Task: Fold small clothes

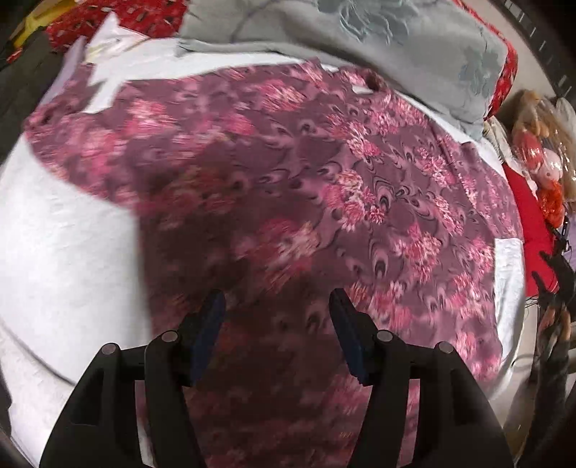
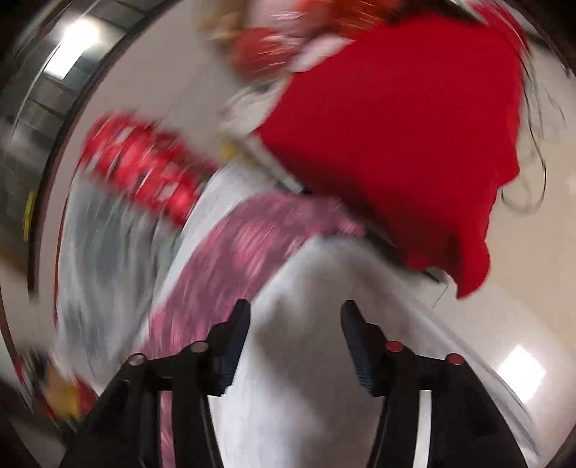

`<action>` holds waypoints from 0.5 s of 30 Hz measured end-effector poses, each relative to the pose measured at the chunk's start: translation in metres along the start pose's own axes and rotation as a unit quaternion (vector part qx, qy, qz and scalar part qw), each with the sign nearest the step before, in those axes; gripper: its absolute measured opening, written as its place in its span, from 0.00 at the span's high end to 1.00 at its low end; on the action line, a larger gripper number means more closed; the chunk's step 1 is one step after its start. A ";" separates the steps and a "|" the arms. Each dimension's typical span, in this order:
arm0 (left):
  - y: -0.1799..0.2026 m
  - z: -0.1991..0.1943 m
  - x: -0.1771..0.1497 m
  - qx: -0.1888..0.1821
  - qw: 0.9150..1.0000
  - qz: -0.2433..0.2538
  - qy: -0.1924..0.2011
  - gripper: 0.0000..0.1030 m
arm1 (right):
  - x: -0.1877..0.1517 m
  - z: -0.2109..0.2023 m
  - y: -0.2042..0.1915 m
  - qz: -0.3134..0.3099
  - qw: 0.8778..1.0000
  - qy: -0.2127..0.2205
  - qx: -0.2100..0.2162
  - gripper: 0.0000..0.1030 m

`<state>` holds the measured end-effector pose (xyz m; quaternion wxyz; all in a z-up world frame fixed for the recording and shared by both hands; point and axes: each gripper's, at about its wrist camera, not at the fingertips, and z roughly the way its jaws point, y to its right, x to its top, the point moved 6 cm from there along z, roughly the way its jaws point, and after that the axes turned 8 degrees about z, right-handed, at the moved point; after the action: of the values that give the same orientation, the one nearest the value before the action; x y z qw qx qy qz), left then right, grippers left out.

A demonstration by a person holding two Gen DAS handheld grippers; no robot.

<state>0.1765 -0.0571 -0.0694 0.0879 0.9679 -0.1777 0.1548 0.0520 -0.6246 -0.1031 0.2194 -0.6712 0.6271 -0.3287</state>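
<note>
Left tool (image 1: 277,306): jaws stand apart, nothing between the pads (image 1: 212,316), pointing steeply down over the garment (image 1: 288,187). The garment is a mauve cloth with pink flower print, spread mostly flat across a white sheet (image 1: 64,252) on what looks like a bed; the tool's shadow falls on its near part. Bare sheet shows to the left of it, and a narrow strip at its right edge. A white patch overlaps the garment's far left corner. Beyond its far edge lies a grey quilt (image 1: 378,46) with a raised flower pattern, with red patterned cloth (image 1: 108,18) behind it on the left. At far right, off the bed, a plain red cloth (image 1: 529,230) and a blurred doll-like figure. Right tool (image 2: 295,309): jaws also apart, gripping nothing, over bare sheet (image 2: 306,360); this view is heavily smeared. The garment (image 2: 252,244) lies just left of and beyond its left finger. Further out, the red cloth (image 2: 414,126) fills the upper right, and the quilt (image 2: 100,244) shows as a grey smear at left.
</note>
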 end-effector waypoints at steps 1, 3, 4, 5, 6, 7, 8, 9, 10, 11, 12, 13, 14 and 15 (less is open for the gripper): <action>0.003 0.008 0.004 -0.007 1.000 -0.003 -0.004 0.43 | 0.008 0.019 0.003 0.028 0.999 -0.018 0.012 0.40; 0.009 0.023 0.008 -0.017 1.000 -0.010 -0.014 0.43 | 0.015 0.052 0.003 0.059 0.998 -0.036 0.012 0.40; 0.011 0.025 0.008 -0.016 1.000 -0.008 -0.015 0.43 | 0.019 0.062 0.000 0.059 0.998 -0.031 0.009 0.38; 0.012 0.028 0.011 -0.009 1.000 -0.004 -0.014 0.43 | 0.024 0.073 -0.004 0.060 0.998 -0.026 0.010 0.38; 0.013 0.028 0.012 -0.005 1.000 0.001 -0.010 0.43 | 0.026 0.084 -0.008 0.063 0.997 -0.029 0.018 0.36; 0.014 0.026 0.013 -0.004 1.000 0.004 -0.006 0.43 | 0.028 0.094 -0.011 0.065 0.997 -0.031 0.020 0.33; 0.014 0.025 0.016 -0.005 1.000 0.007 -0.004 0.43 | 0.032 0.100 -0.012 0.069 0.997 -0.030 0.018 0.32; 0.014 0.023 0.019 -0.010 1.000 0.007 -0.002 0.43 | 0.035 0.105 -0.013 0.077 0.996 -0.029 0.023 0.31; 0.014 0.021 0.021 -0.014 1.000 0.005 0.000 0.43 | 0.037 0.108 -0.013 0.088 0.995 -0.030 0.032 0.31; 0.013 0.020 0.025 -0.019 1.000 0.001 0.002 0.43 | 0.041 0.108 -0.014 0.103 0.993 -0.027 0.049 0.32; 0.012 0.018 0.029 -0.025 1.000 -0.005 0.006 0.43 | 0.047 0.098 -0.011 0.111 0.991 -0.019 0.069 0.42; 0.011 0.015 0.033 -0.030 0.999 -0.011 0.011 0.43 | 0.052 0.091 -0.014 0.117 0.988 -0.007 0.101 0.69; 0.010 0.013 0.038 -0.035 0.999 -0.017 0.017 0.43 | 0.057 0.084 -0.018 0.112 0.987 0.003 0.114 0.87; 0.009 0.010 0.044 -0.037 0.999 -0.022 0.023 0.43 | 0.062 0.075 -0.024 0.097 0.989 0.019 0.113 0.93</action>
<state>0.2148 -0.0816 -0.0632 0.1308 0.9637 -0.1602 0.1688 0.1222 -0.6913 -0.1270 0.3125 -0.5718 0.6521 -0.3875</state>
